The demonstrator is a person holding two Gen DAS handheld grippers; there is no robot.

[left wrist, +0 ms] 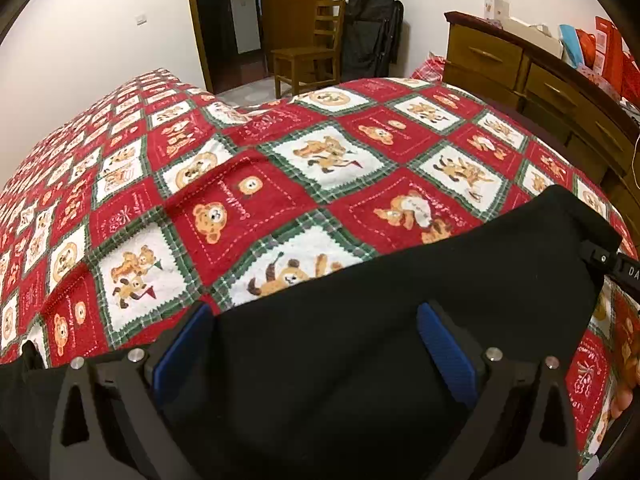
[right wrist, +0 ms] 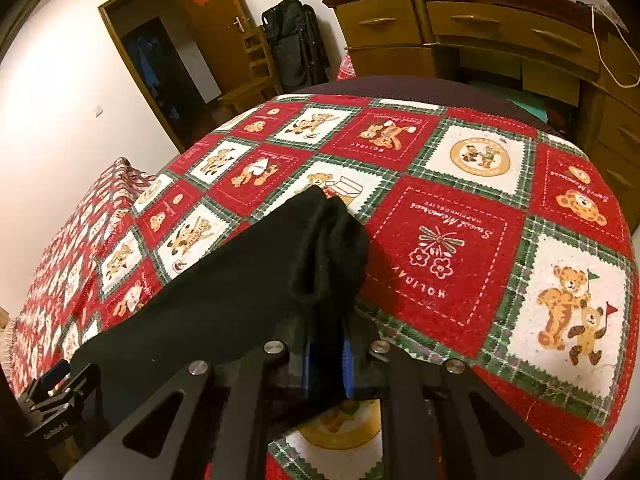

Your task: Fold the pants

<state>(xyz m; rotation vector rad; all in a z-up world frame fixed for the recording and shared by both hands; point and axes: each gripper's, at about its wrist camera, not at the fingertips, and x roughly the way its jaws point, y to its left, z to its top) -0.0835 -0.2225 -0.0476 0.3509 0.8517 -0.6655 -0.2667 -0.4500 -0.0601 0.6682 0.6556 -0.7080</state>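
The black pants (left wrist: 400, 320) lie on a bed with a red blanket (left wrist: 248, 184) full of little bears. Both tools are at the near edge of the pants.

The right tool (right wrist: 326, 364) has its blue pads squeezed close together on a bunched-up end of the pants (right wrist: 256, 280) — it is holding the cloth tight. The left tool (left wrist: 316, 356) has its two blue pads wide apart, with the flat black cloth lying between them. It is not holding anything yet.

So I think the step right now is grabbing. One side is caught and the other side is not. Next, the left tool likely has to close on the edge of the cloth. Then both could lift and bring that end over to the other end to make the fold. The two sides should go up together, or the pants may twist or get lumpy. The end in the right tool is already scrunched, so it may need smoothing.

Around the bed there is a brown dresser (left wrist: 520, 68) with boxes and bags on top, a wooden chair (left wrist: 312, 56), a dark bag (left wrist: 372, 32) by the wall, and an open door (right wrist: 216, 28). They are well apart from the pants. Nothing else sits on the blanket — the way looks free.
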